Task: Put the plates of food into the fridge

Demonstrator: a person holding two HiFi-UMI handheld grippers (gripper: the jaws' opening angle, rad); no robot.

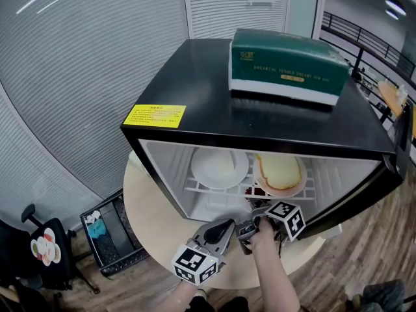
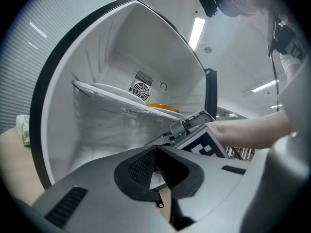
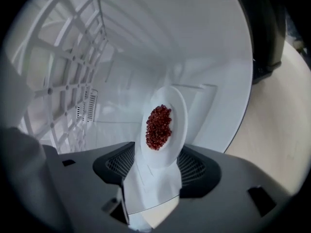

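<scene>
A black mini fridge stands open on a round table. Its upper wire shelf carries an empty-looking white plate and a plate of orange-brown food. Below the shelf my right gripper reaches inside. A small white plate of red berries rests on the fridge floor between its jaws, whose pads stand wide, clear of the rim. My right gripper is open. My left gripper hovers just outside the fridge front, beside the right one. My left gripper is shut, holding nothing.
A green tissue box lies on the fridge top, with a yellow label near its left corner. The open door hangs at the right. The beige table rings the fridge. A crate and a chair stand on the floor at left.
</scene>
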